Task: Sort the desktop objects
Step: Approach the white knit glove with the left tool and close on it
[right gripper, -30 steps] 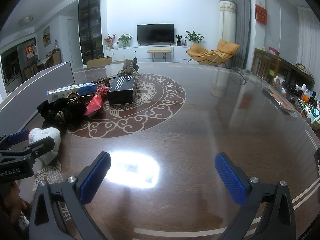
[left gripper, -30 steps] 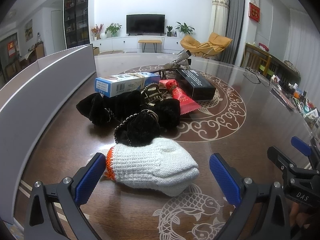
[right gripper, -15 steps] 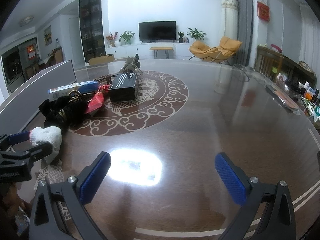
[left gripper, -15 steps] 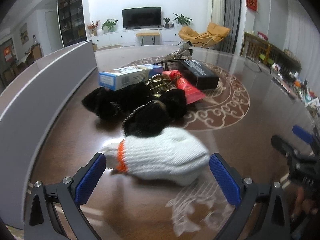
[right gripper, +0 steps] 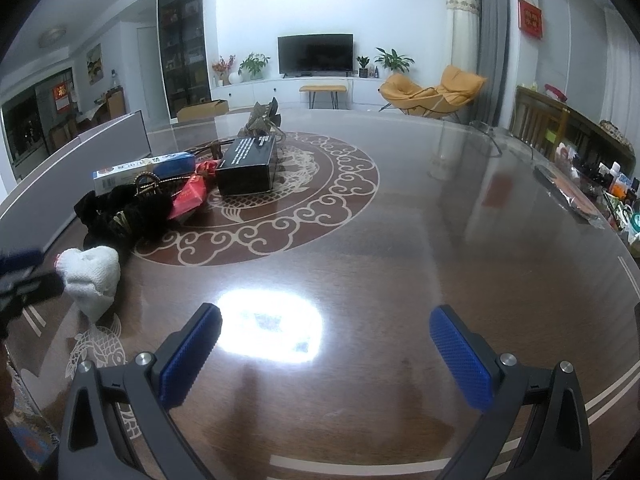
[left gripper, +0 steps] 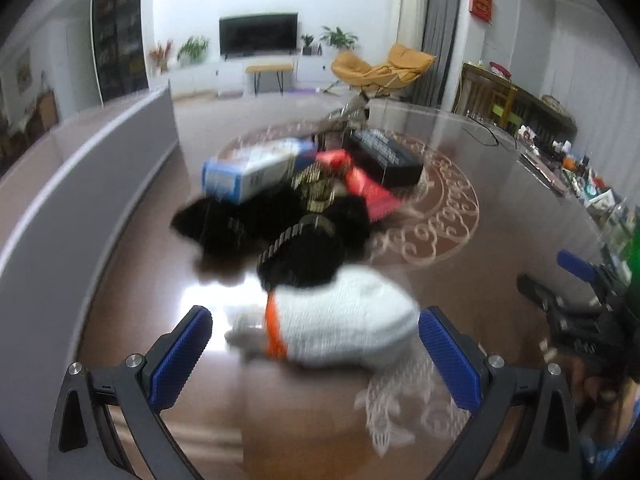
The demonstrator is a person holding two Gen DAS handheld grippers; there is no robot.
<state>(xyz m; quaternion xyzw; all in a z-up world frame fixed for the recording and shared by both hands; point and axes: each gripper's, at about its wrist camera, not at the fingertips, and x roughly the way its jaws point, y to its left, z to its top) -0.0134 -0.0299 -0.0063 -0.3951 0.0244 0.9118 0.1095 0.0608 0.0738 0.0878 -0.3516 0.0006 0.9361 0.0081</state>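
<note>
The left tongs (left gripper: 316, 354) stood wide open, empty, either side of a blurred white knitted glove with an orange cuff (left gripper: 344, 326) on the glossy brown worktop (right gripper: 400, 260). The right tongs (right gripper: 326, 354) gaped wide over bare surface. Beyond the glove lay smeared black furry items (left gripper: 276, 228), a blue-and-white carton (right gripper: 148, 168), a black box (right gripper: 248, 162); behind, a living room.

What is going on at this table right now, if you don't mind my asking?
A person is sorting a heap of desktop objects with two handheld grippers. The left gripper, open, is lined up on a white knitted glove lying at the near edge of the pile; nothing is gripped. The right gripper, also open, hovers over bare table.
</note>
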